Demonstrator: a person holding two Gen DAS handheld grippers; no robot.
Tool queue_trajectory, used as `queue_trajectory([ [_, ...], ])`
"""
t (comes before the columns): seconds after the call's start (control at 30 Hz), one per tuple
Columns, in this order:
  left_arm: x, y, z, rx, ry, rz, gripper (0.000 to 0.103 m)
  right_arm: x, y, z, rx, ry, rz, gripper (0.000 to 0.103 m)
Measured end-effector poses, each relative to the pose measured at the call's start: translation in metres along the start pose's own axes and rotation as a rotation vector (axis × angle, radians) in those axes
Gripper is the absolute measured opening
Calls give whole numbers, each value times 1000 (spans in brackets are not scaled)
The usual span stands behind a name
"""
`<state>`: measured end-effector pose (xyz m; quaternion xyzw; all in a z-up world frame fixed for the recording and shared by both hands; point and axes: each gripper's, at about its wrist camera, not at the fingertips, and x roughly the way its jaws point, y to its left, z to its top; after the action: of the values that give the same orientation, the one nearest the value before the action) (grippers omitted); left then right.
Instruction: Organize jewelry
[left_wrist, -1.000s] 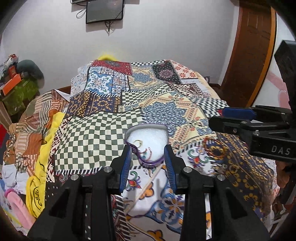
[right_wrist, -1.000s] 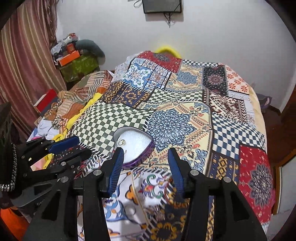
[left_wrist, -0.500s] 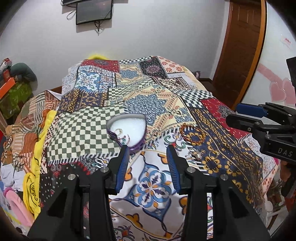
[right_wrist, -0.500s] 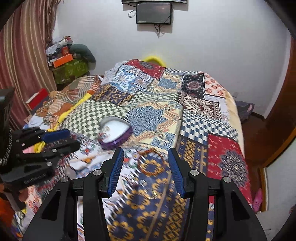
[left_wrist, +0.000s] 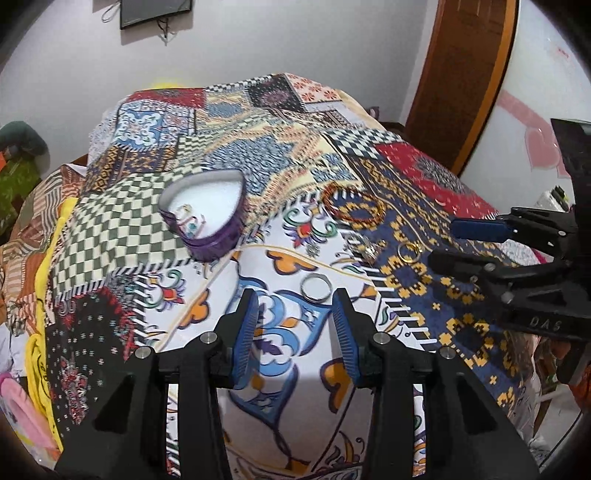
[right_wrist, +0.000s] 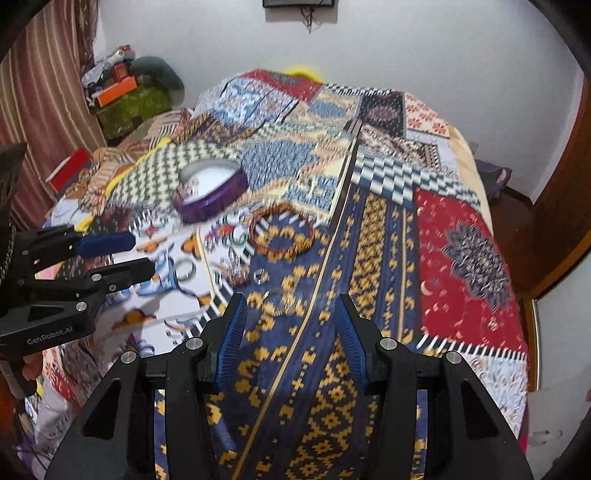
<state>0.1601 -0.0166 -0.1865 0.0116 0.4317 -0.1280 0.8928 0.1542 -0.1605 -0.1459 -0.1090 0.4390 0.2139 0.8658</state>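
Left tongs (left_wrist: 295, 330) are standing released and empty. A silver ring (left_wrist: 315, 288) is lying flat on the bed's quilt (left_wrist: 424, 280) just above their tips, centre frame; being round, it has no long axis. The right tongs (right_wrist: 290, 332) are gaping too, sitting farther off. Counted: one silver ring, one gold ring (left_wrist: 409, 253), one beaded bangle (left_wrist: 354, 208), one purple heart box (left_wrist: 205, 216) at upper left, holding small pieces.

Purple heart-shaped jewelry box (left_wrist: 207, 218) open on the bedspread, rings (left_wrist: 315, 289) and beaded bracelet (left_wrist: 354, 206) loose nearby

Black fingers (left_wrist: 246, 334), blue ribbed pads, apparently screws.
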Motion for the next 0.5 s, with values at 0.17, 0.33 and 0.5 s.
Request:
queue_trajectory([
  [0.17, 12, -5, -1, 7, 17, -34, 41, 12, 5, -5, -26, 21, 4, 46],
  [0.33, 23, -4, 0, -6, 28, -51, 40, 18, 6, -4, -39, 16, 8, 46],
  [0.5, 28, -4, 1, -7, 16, -60, 34, 25, 6, -1, -36, 12, 24, 46],
])
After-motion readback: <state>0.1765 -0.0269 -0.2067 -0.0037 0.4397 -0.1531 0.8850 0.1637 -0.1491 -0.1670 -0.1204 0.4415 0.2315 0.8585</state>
